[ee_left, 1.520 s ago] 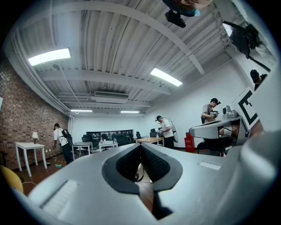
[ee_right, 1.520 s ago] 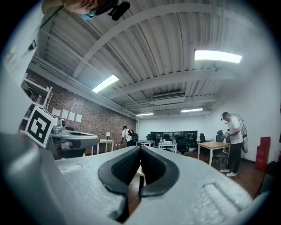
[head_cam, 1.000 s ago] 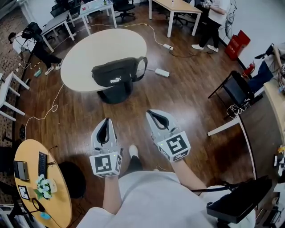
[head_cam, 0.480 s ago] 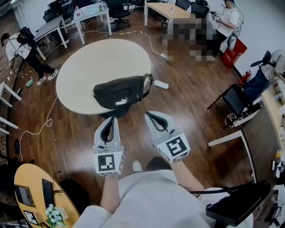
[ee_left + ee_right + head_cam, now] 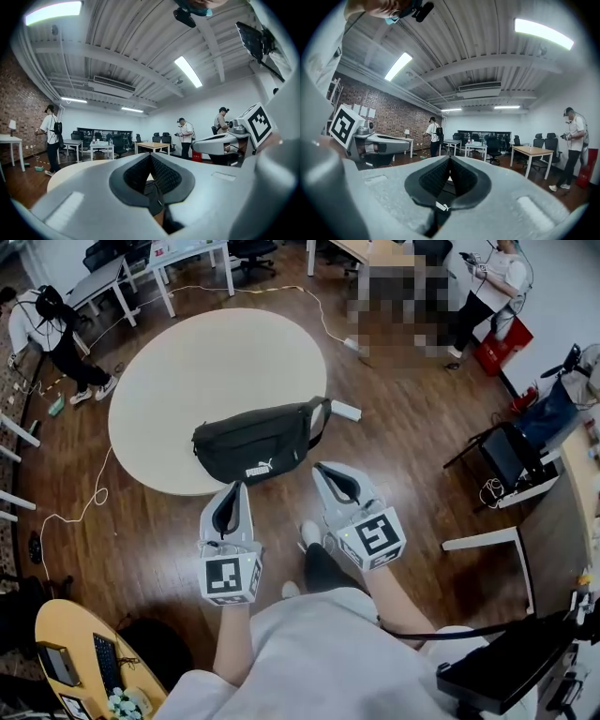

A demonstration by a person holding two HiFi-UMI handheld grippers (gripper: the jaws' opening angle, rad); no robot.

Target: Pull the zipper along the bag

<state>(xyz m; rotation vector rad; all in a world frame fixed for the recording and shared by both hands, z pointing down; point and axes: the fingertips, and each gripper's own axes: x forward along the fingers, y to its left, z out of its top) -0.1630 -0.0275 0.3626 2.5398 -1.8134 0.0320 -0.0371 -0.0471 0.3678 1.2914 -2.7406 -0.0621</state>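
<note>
A black waist bag (image 5: 255,442) with a white logo lies on the near edge of the round beige table (image 5: 197,362), strap looped at its right end. Both grippers are held in the air just short of the table, touching nothing. My left gripper (image 5: 233,487) is shut and empty, its tips just below the bag's near side. My right gripper (image 5: 324,468) is also shut and empty, to the right of the bag. In the right gripper view the jaws (image 5: 450,159) meet, and the bag's logo (image 5: 440,206) shows below them. The zipper is too small to make out.
A white power strip (image 5: 345,411) and cables lie on the wooden floor beyond the table. A person (image 5: 42,329) stands at the far left, another (image 5: 487,287) at the far right. A black chair (image 5: 506,457) stands to the right, and a small round desk (image 5: 80,662) is near left.
The view has moved toward the round table: table and bag now sit lower in the picture, with the bag right in front of the gripper tips. Both grippers stayed shut.
</note>
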